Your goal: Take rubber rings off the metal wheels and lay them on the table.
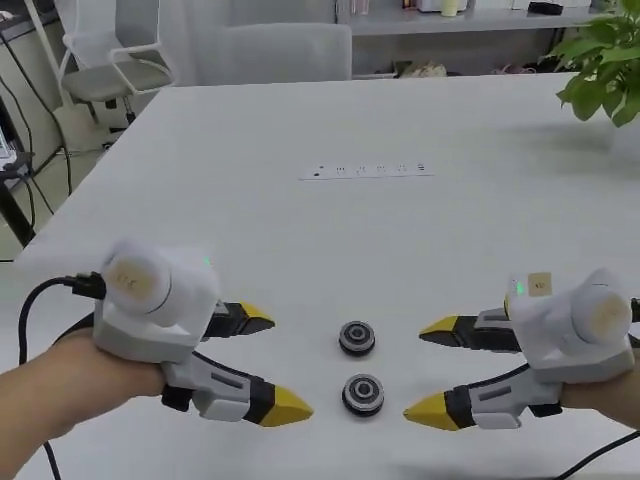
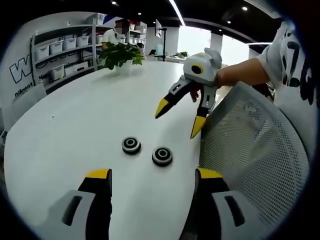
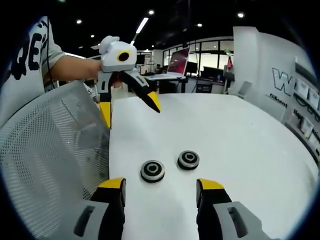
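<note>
Yellow-tipped jaws stand wide apart on both the left gripper (image 1: 281, 364) and the right gripper (image 1: 422, 369), each empty and pointing inward. Between them, touching neither, two small round metal wheels (image 1: 357, 338) (image 1: 363, 393) lie flat and just apart on the smooth white table (image 1: 300, 230), one behind the other, with dark rubber rings (image 3: 142, 171) on their rims. Nothing blocks either wheel. Farther back, a slim socket strip (image 1: 365, 171) sits in the tabletop; a leafy plant (image 1: 605, 70) stands at the far right. A grey mesh chair back (image 2: 250, 140) rises beside the table's near edge.
</note>
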`<action>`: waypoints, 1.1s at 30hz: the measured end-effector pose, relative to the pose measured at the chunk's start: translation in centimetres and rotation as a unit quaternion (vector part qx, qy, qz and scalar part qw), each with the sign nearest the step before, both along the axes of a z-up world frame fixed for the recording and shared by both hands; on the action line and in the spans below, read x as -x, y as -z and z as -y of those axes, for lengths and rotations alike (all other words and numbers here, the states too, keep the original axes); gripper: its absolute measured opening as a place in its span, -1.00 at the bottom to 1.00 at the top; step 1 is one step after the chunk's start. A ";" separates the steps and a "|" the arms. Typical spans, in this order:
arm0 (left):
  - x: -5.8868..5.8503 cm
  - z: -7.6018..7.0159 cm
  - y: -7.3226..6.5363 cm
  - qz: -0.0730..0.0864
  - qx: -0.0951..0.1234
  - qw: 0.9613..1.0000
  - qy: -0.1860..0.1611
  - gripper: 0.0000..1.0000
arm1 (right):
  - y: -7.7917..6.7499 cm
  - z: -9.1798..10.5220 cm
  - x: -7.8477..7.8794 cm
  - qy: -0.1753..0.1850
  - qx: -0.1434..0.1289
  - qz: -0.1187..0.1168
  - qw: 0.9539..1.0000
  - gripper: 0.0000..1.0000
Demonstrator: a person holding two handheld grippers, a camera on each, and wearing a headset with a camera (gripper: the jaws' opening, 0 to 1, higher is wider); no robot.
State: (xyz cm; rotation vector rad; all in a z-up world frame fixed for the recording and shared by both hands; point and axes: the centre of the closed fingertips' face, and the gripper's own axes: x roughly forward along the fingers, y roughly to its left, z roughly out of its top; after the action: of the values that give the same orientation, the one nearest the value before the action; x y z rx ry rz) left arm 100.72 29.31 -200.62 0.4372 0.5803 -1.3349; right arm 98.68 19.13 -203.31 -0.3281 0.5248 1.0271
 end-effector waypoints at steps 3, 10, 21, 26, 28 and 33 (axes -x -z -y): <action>-0.2 0.3 0.2 0.000 -0.001 1.000 0.004 0.23 | 0.1 -0.1 -0.1 -0.004 0.000 -0.005 1.000 0.07; -0.3 1.2 0.9 -0.005 -0.006 1.000 0.015 0.14 | 0.5 -0.7 -0.3 -0.022 0.004 -0.006 1.000 -0.08; -0.3 2.4 1.9 -0.014 -0.016 0.999 0.030 -0.01 | 1.4 -1.3 -0.8 -0.030 -0.001 -0.020 0.999 -0.21; -0.2 3.0 2.2 -0.020 -0.016 0.999 0.036 -0.10 | 1.7 -1.4 -0.9 -0.034 -0.003 -0.027 0.999 -0.22; -0.1 3.3 2.4 -0.021 -0.018 0.999 0.038 -0.14 | 1.8 -1.4 -1.0 -0.031 -0.008 -0.033 0.999 -0.20; 0.3 4.3 2.8 -0.028 -0.017 0.998 0.049 -0.24 | 2.3 -1.2 -1.0 -0.029 -0.004 -0.037 0.999 -0.19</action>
State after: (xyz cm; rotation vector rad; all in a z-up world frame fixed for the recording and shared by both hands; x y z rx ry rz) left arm 100.41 25.02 -203.38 0.4622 0.6357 -1.4364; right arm 99.70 20.36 -205.58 -0.3009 0.5818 1.1007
